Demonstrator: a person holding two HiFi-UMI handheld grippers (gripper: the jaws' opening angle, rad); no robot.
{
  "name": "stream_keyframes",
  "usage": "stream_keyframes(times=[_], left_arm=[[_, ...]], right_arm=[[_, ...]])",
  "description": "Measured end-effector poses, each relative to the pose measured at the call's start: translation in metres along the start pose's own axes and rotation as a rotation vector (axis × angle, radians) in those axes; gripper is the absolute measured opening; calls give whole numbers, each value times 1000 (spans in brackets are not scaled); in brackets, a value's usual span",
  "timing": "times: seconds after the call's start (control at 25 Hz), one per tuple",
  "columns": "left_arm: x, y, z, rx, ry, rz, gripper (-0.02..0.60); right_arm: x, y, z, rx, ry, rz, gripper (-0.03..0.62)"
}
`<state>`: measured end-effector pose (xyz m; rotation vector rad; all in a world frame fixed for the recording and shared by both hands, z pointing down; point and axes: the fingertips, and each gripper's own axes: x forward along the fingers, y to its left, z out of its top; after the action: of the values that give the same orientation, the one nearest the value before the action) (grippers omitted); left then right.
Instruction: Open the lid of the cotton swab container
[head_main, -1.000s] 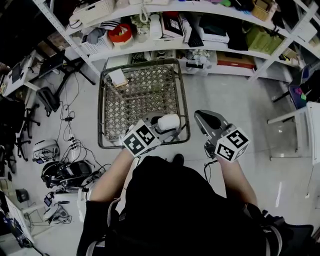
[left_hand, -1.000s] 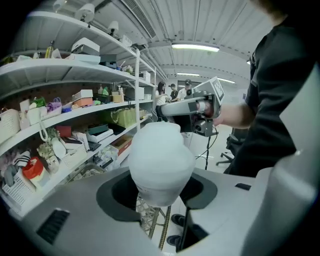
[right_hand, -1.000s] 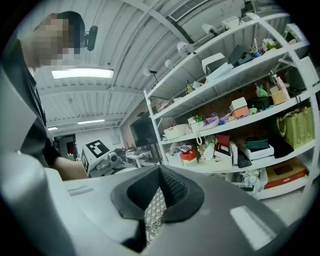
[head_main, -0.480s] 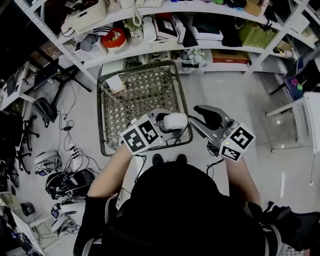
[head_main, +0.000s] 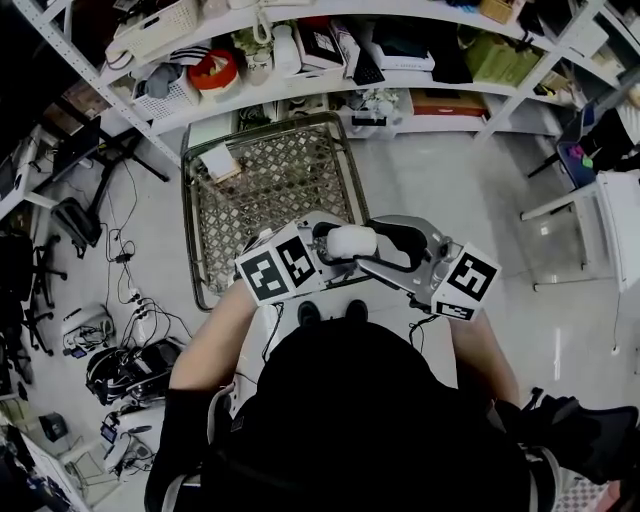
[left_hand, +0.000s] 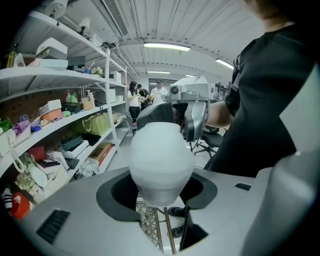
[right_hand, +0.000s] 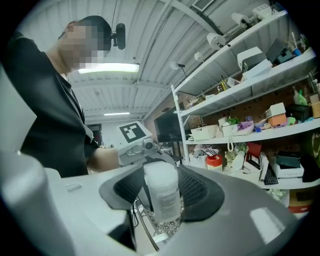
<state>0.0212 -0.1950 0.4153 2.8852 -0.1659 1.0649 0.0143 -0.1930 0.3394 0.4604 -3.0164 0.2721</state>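
The left gripper clamps the white cotton swab container above the wire cart below cluttered shelves, and only the right gripper view shows its label between the jaws of the right gripper, which have just been opening and stand clear of it.

Too small to read: label print on cotton swab container. In head view, hidden at its 9 o'clock end inside left hand-held gripper. Cut off at 12 o'clock: shelves.
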Motion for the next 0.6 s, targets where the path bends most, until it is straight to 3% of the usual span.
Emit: stream_keyframes(times=[0.2,0.6], left_arm=[[-1,-7,1,22,8,-33,207],[0,-27,4,72,14,-111,207]], right_arm=[[4,7,1,-11,-9,12,224],[18,27,-7,-96,67,77,232]])
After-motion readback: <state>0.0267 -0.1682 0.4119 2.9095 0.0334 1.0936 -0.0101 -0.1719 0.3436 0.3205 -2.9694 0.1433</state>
